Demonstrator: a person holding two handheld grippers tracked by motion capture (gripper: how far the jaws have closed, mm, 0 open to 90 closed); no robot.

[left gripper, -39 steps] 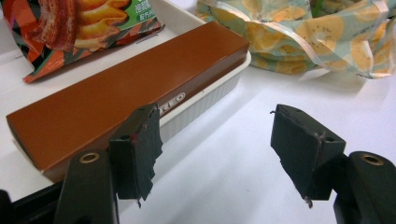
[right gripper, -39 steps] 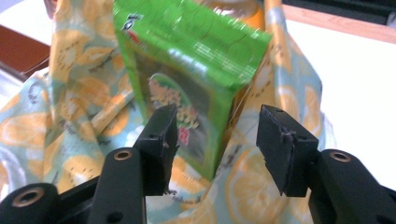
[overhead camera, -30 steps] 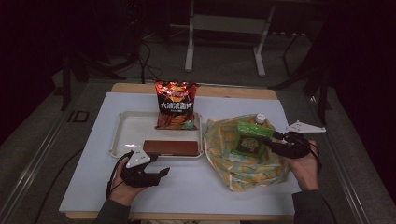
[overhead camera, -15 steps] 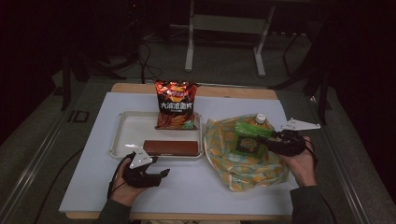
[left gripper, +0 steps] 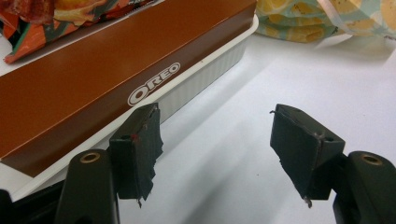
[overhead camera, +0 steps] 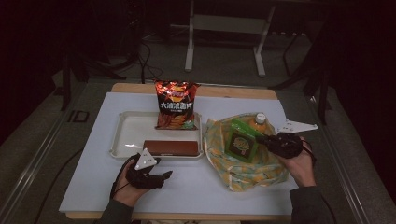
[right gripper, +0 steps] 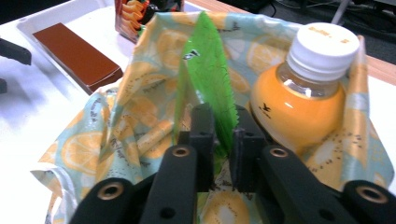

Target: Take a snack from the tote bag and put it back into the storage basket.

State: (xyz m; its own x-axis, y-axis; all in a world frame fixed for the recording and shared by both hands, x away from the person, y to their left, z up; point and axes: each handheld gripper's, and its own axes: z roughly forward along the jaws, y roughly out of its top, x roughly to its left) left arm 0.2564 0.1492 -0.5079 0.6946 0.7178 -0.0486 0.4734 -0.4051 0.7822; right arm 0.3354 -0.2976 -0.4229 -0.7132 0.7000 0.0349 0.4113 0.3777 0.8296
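Lift the green snack packet [right gripper: 208, 70] straight up out of the lemon-print bag [overhead camera: 243, 172] beside the orange juice bottle [right gripper: 306, 93], right gripper [right gripper: 223, 140] just clamped on its crimped edge, left gripper [left gripper: 219, 140] idle, jaws wide and empty.

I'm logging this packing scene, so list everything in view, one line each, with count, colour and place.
chip bag: one, red and black, propped at the tray's far edge
Oreo box: one, brown, in the tray's near side
tray: one, white, left of centre
lemon-print bag: one, pale blue and yellow, right of the tray
green packet: one, sticking out of the lemon-print bag
juice bottle: one, orange with white cap, in the lemon-print bag
table: one, white top
left gripper: black, open, near the tray
right gripper: black, just closed on the green packet
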